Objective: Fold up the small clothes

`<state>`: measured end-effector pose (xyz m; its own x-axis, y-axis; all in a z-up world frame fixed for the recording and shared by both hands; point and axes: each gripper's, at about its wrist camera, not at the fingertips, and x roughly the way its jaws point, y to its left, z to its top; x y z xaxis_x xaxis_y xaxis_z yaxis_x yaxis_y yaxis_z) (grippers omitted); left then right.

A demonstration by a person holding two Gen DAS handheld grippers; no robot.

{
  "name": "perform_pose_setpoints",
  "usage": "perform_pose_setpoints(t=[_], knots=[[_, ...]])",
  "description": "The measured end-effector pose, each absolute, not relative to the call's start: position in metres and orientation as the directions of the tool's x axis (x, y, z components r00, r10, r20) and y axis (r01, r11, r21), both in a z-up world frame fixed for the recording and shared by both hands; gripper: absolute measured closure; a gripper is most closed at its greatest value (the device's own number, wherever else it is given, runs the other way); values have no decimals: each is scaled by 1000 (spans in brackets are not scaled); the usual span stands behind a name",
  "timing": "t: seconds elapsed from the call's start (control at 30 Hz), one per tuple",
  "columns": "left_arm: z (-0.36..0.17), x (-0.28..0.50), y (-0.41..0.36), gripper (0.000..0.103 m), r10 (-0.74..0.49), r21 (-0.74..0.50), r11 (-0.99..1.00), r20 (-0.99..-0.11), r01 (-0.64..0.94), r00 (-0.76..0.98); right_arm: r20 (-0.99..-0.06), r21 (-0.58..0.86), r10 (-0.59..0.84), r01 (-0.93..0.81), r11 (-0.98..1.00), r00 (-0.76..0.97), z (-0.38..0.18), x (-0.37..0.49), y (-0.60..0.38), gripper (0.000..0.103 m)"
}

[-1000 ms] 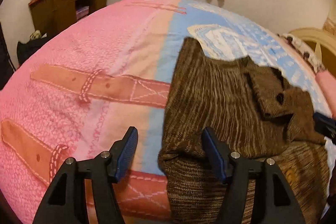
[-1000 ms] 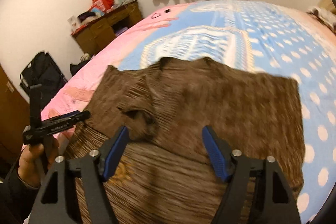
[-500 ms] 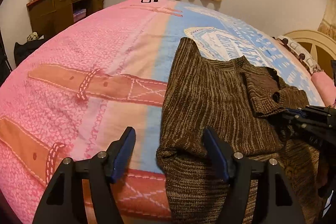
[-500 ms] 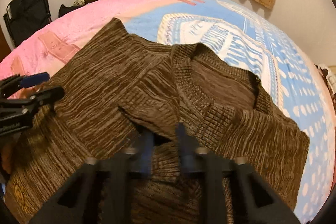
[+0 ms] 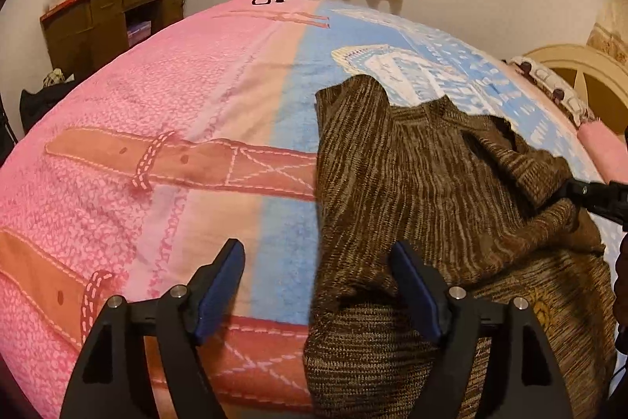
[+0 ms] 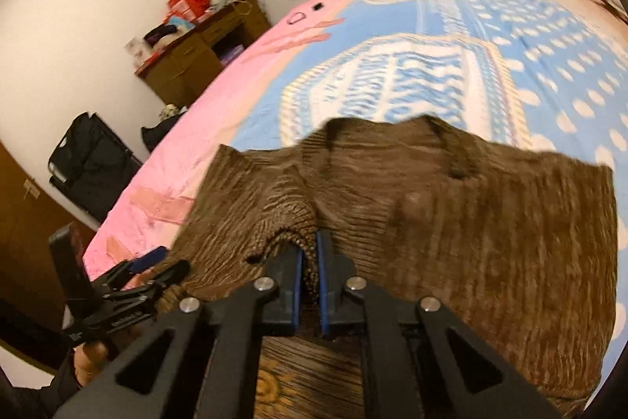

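Brown sweater half-folded on the bed, one tool pinching its sleeve cuff.

The bed [image 5: 165, 112], under a pink and blue patterned blanket, carries the brown knit sweater [image 5: 412, 191], which lies spread on the blanket's blue half with its neckline toward the far curtain and one sleeve doubled across its chest. The left tool [image 5: 318, 281] hovers over the sweater's near left edge, its jaws opening, with only loose cloth and blanket between them and nothing gripped. The right tool [image 6: 310, 273] is clenched on the ribbed sleeve cuff [image 6: 292, 234] at the sweater's middle, likely so the sleeve can be drawn flat over the body while the released tool stays clear of the fabric.
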<state>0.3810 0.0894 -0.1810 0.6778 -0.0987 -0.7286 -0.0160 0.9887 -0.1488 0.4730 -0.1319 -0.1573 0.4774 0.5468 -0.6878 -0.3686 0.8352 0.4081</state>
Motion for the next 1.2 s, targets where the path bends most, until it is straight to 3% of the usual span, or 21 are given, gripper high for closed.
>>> perform_pose_setpoints(t=[0.23, 0.43, 0.6, 0.77, 0.97, 1.07, 1.13, 1.2], knots=[[-183, 384, 82, 20, -70, -96, 995, -742, -2, 666, -734, 406, 488, -271, 873, 472, -190, 471, -156, 86], [-183, 385, 81, 20, -61, -84, 996, -745, -3, 664, -736, 337, 450, -303, 892, 505, -178, 472, -150, 86], [-183, 384, 82, 20, -68, -93, 996, -743, -3, 666, -747, 314, 352, -168, 935, 564, -171, 486, -168, 80], [-183, 384, 82, 20, -67, -93, 996, -742, -3, 667, -716, 298, 365, -213, 931, 595, -157, 477, -157, 61], [-182, 384, 82, 20, -71, -98, 995, -743, -3, 666, -672, 317, 490, -382, 868, 555, -155, 468, -121, 59], [-182, 383, 83, 20, -71, -102, 995, -742, -8, 667, -752, 318, 441, -317, 894, 490, -182, 488, -120, 60], [-181, 381, 86, 20, -67, -109, 994, -737, -20, 672, -754, 330, 427, -274, 903, 499, -192, 490, -133, 67], [-180, 379, 90, 20, -68, -126, 991, -728, -36, 682, -751, 326, 417, -263, 908, 511, -189, 484, -139, 63]])
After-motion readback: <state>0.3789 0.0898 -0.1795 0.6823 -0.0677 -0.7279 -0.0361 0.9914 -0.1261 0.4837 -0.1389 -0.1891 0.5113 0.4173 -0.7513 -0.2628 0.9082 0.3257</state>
